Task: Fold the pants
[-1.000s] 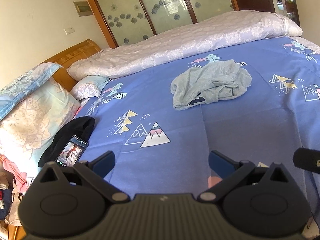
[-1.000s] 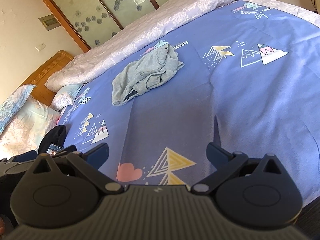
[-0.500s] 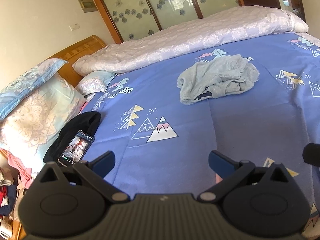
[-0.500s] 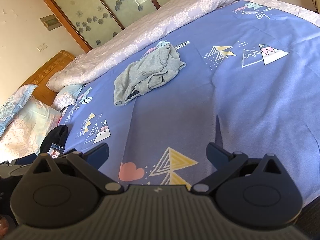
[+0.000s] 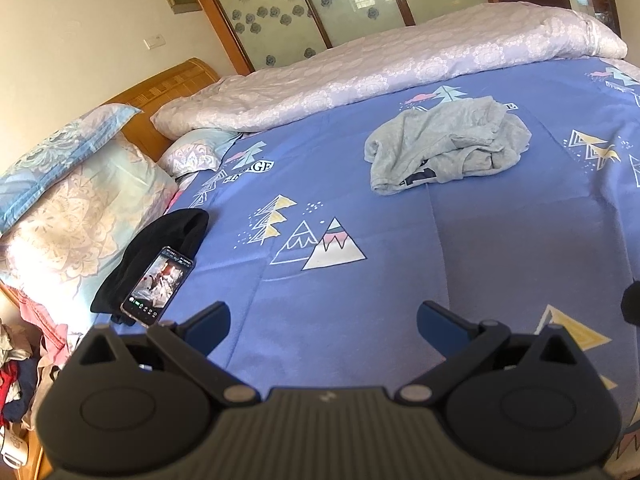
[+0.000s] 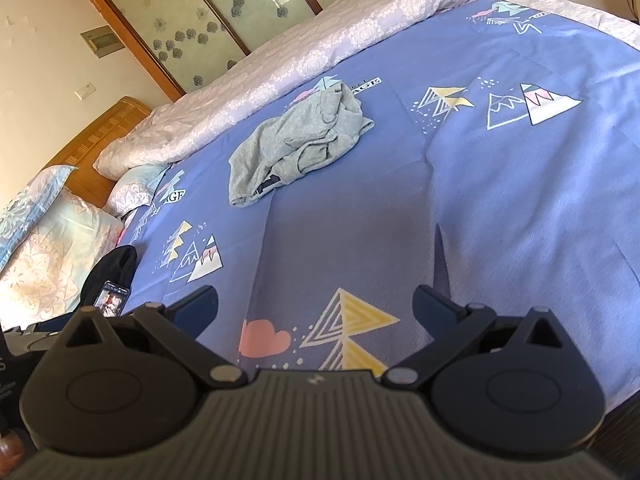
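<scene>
— Our left gripper point(image 5: 323, 318) and right gripper point(image 6: 315, 306): what do we see?
— Both spread wide, grasping nothing, above the blue bedsheet point(image 5: 500, 248).
— And the pants point(image 5: 446, 144)?
— We see them crumpled in a grey heap mid-bed, well apart from both, near the white quilt point(image 5: 380, 68). A phone point(image 5: 157, 286) lies by the pillows.

Grey pants point(image 5: 446, 144) point(image 6: 298, 142) crumpled in heap, mid-bed on blue sheet.
</scene>
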The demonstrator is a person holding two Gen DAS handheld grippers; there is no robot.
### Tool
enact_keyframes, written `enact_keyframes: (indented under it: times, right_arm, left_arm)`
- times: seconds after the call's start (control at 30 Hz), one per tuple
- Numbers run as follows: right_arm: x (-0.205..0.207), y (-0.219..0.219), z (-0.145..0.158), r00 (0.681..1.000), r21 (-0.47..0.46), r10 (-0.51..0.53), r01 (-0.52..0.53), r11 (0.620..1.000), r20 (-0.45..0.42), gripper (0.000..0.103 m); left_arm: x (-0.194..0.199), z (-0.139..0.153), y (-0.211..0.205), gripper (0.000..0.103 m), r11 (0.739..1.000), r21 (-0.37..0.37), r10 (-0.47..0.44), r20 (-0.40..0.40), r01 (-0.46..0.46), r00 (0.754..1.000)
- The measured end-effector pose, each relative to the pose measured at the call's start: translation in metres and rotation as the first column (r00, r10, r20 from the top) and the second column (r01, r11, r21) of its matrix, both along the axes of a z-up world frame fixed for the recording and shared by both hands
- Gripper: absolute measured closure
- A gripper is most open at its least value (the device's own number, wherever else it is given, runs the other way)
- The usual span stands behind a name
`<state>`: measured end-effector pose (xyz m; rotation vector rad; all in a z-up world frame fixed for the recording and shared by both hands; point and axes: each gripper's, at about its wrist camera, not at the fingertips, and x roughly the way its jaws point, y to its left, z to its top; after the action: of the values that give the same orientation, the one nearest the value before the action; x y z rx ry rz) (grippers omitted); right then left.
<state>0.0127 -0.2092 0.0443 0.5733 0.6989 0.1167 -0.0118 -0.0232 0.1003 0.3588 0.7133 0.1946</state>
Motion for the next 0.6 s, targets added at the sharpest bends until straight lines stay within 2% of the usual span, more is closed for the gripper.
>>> enact_keyframes:
  times: [0.6]
  right_arm:
    - [0.0002,0.0021,-0.0013,1.0,0.004,-0.001,0.001,1.0,-0.004,0.0]
  left_arm:
    - [-0.0005,-0.0015,0.0021,0.0,1.0,0.014,0.002,0.008,-0.002,1.0]
